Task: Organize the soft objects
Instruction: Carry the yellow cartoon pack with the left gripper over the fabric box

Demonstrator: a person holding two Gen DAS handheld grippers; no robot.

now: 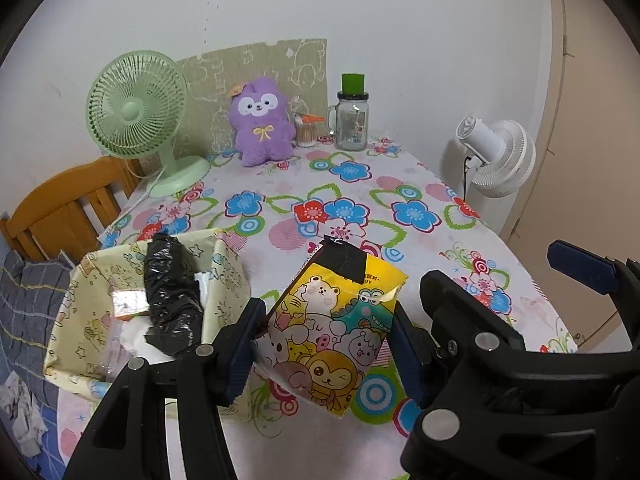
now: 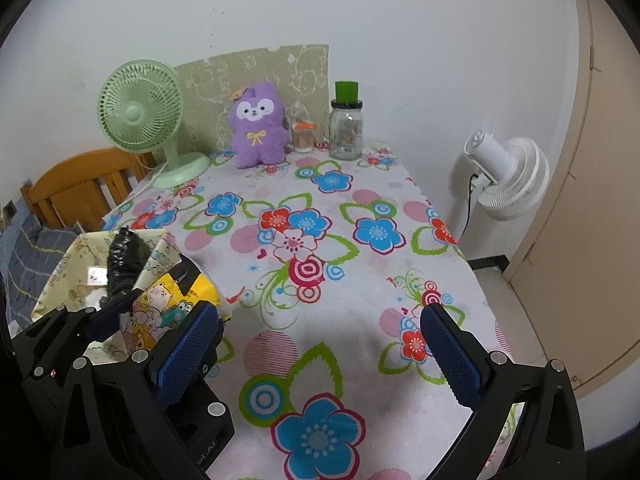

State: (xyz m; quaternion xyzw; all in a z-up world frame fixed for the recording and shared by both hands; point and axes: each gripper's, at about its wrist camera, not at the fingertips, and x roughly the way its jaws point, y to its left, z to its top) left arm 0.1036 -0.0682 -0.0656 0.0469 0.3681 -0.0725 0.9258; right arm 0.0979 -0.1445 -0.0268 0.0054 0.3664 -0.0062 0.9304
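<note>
Left gripper [image 1: 326, 344] is clamping the yellow cartoon-print packet [image 1: 334, 332] at lower centre of the left wrist view, holding it tilted above the floral tablecloth [image 1: 360, 200], just right of the yellow fabric bin [image 1: 224, 276]. The bin is already holding a black plastic bundle [image 1: 172, 296]. Right gripper [image 2: 320, 352] is hanging released over bare cloth, grasping nothing. Step in hand, as judged: carrying the packet to the bin. Next move is calling for a leftward shift over the rim, then letting go.

Both wrist views face the floral table [image 1: 360, 200] closely.
</note>
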